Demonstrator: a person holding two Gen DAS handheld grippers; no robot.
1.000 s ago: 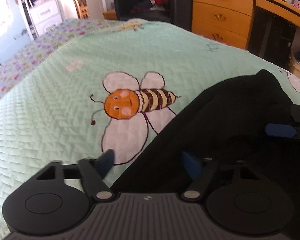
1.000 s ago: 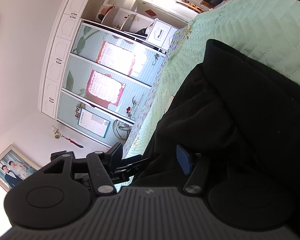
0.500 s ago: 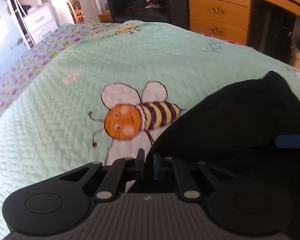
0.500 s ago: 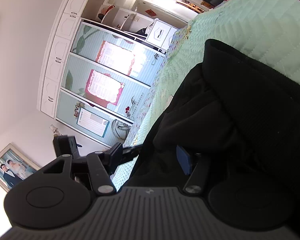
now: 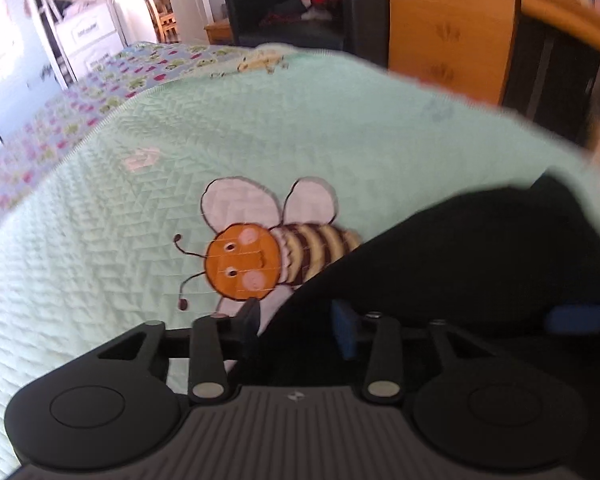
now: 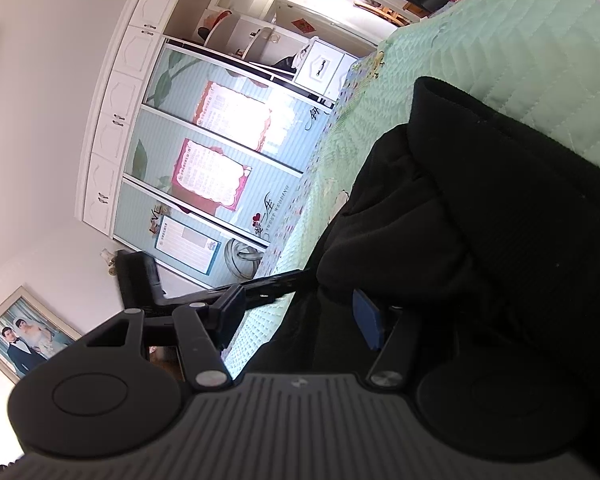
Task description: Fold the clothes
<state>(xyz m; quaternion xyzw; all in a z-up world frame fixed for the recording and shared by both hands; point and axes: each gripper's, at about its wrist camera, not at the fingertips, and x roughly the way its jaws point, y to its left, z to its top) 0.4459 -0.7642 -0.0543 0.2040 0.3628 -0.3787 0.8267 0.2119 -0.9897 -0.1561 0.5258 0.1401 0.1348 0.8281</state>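
A black garment (image 5: 472,256) lies bunched on the green quilted bedspread (image 5: 300,128); it also fills the right of the right wrist view (image 6: 500,216). My left gripper (image 5: 296,328) is open, its jaws apart astride the garment's edge. My right gripper (image 6: 300,312) is open, with garment folds between its jaws. A blue fingertip of the right gripper (image 5: 580,314) shows at the right in the left wrist view. The left gripper's body (image 6: 140,280) shows at the left in the right wrist view.
A bee picture (image 5: 260,256) is printed on the bedspread just left of the garment. A wooden chest of drawers (image 5: 448,28) and a black armchair (image 5: 292,20) stand beyond the bed. A wardrobe with sliding doors (image 6: 204,160) stands on the other side.
My left gripper closed on the garment's edge half a second ago and has opened again. The left camera moved, blurring the view. My right gripper stayed open and nearly still.
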